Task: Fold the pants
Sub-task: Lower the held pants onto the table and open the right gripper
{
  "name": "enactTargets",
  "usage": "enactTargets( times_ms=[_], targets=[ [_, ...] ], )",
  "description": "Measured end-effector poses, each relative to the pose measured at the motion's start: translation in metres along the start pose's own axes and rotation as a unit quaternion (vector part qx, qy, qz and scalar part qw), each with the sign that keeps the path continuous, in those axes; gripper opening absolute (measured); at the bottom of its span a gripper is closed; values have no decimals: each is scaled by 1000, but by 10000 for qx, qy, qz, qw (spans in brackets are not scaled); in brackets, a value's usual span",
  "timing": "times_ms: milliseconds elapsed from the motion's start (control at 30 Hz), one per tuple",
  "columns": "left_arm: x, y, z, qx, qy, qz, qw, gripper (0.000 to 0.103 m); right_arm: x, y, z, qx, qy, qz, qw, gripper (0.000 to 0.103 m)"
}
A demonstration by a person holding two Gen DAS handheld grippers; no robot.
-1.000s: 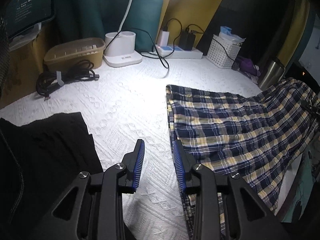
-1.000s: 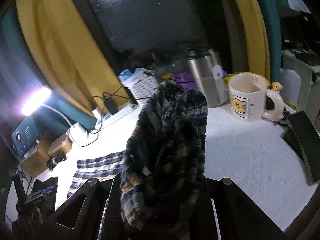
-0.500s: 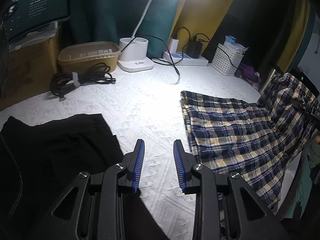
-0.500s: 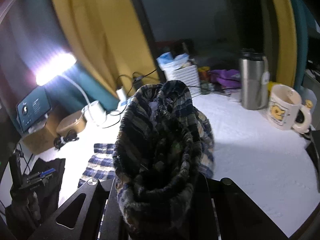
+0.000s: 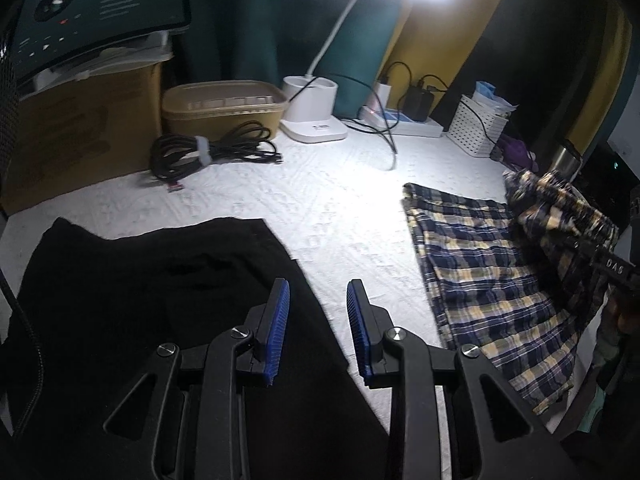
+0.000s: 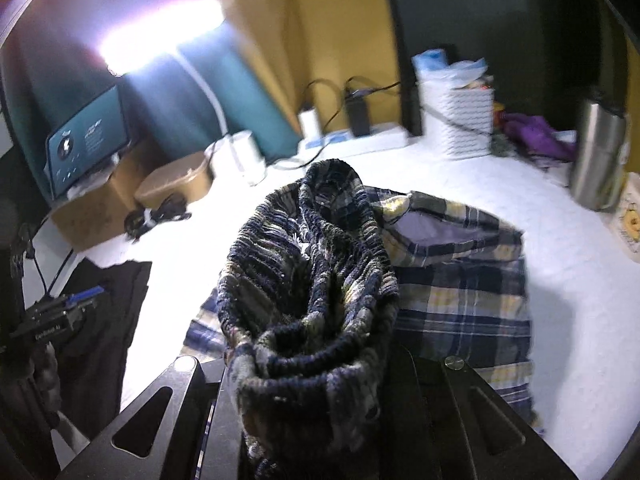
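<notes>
Plaid pants (image 5: 488,280) in navy, yellow and white lie on the white textured cloth (image 5: 328,200) at the right. My right gripper (image 6: 316,380) is shut on the bunched waistband (image 6: 312,272) of the plaid pants and holds it lifted over the flat legs (image 6: 460,296); its fingertips are hidden by cloth. It shows at the right edge of the left wrist view (image 5: 600,260). My left gripper (image 5: 318,320) is open and empty, over the edge of a black garment (image 5: 140,300), left of the pants.
A desk lamp base (image 5: 312,120), a tan container (image 5: 224,104), a coiled black cable (image 5: 208,152), a power strip (image 5: 404,124) and a white basket (image 5: 480,128) line the back. A steel tumbler (image 6: 600,160) stands at the right.
My right gripper has carried the waistband left, over the pant legs, so the pants fold over. My left gripper has drawn back and left, from the pants' edge to over the black garment.
</notes>
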State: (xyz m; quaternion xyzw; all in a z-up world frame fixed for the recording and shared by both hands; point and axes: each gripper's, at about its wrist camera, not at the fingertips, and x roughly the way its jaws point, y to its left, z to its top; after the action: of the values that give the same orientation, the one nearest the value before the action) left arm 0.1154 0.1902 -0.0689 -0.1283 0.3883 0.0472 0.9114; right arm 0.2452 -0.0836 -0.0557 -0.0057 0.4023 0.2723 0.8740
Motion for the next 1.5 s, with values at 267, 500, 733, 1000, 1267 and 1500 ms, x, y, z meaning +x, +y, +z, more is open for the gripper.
enactTargets(
  times_ms=[267, 500, 733, 1000, 1267, 1500],
  targets=[
    [-7, 18, -8, -191, -3, 127, 9997, 29, 40, 33, -12, -187, 542, 165, 9982, 15],
    [-13, 17, -12, -252, -7, 173, 9995, 29, 53, 44, -13, -379, 820, 332, 9954, 63],
    [-21, 15, -13, -298, -54, 319, 9990, 29, 50, 75, -16, -693, 792, 996, 9894, 77],
    [-17, -16, -6, -64, -43, 247, 9997, 29, 18, 54, -9, -640, 422, 1067, 9913, 77],
    [8, -81, 5, 371, 55, -158, 9992, 48, -8, -17, -9, -149, 139, 628, 9978, 77],
    [40, -140, 5, 757, 388, -489, 9952, 48, -18, -83, -19, 275, 98, 321, 9991, 77]
  ],
)
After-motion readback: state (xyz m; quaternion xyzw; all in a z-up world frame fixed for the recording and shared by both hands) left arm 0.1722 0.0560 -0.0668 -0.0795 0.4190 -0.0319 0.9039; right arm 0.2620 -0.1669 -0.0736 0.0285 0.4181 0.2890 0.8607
